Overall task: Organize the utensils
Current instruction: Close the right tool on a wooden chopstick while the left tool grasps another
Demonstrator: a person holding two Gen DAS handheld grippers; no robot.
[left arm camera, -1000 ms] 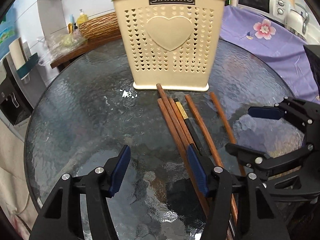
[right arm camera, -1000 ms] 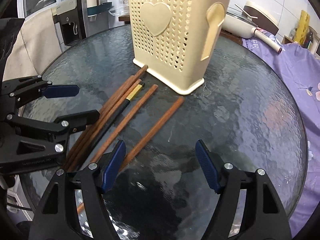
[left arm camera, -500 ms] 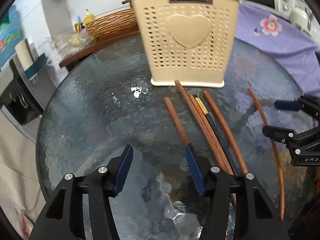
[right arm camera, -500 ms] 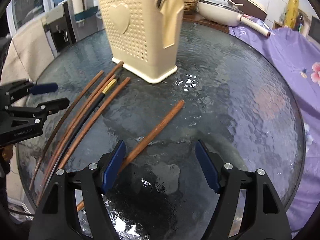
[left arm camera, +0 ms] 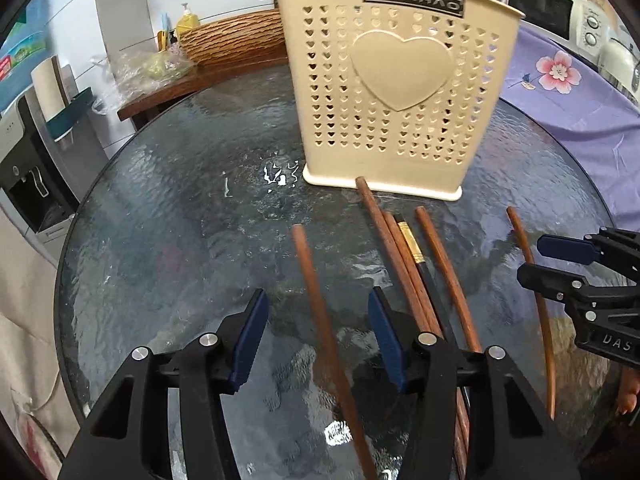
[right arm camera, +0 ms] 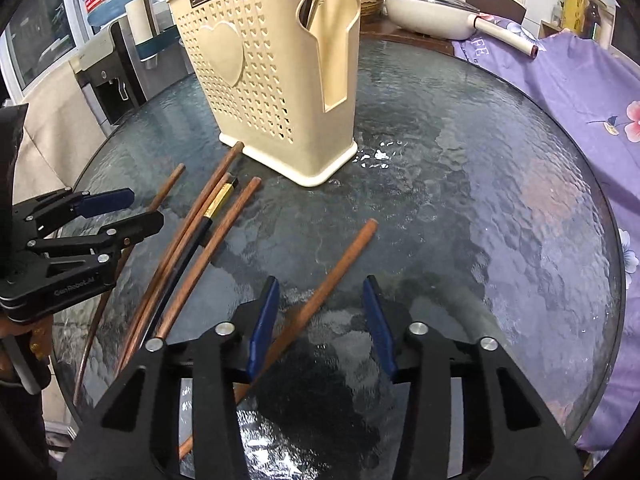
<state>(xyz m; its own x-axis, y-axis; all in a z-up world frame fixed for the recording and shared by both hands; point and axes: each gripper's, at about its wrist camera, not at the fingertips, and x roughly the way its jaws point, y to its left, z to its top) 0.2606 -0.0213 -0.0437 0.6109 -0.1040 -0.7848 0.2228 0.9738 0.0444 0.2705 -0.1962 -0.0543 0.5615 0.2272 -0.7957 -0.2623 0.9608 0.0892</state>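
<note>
The left hand-held gripper (left arm camera: pixel 316 332) is spread, its jaws just having been closing, with one brown chopstick (left arm camera: pixel 320 320) lying between the blue pads, which do not press it. The right hand-held gripper (right arm camera: pixel 320 320) is likewise spread and has just been narrowing; a separate brown chopstick (right arm camera: pixel 332 276) runs slantwise between its pads, close to the left one, contact not clear.

Between the two grippers lies a bundle of chopsticks (left arm camera: pixel 416 264), brown ones and a black one with a gold band (right arm camera: pixel 218 204), their tips toward the utensil holder (left arm camera: pixel 396 96). One tip touches the holder's base.

The round textured glass surface (right arm camera: pixel 500 220) is open to the right gripper's right, up to its rim, where a purple floral cloth (right arm camera: pixel 580 80) begins. The cream holder stands upright, pierced with small hearts, with a large raised heart.
</note>
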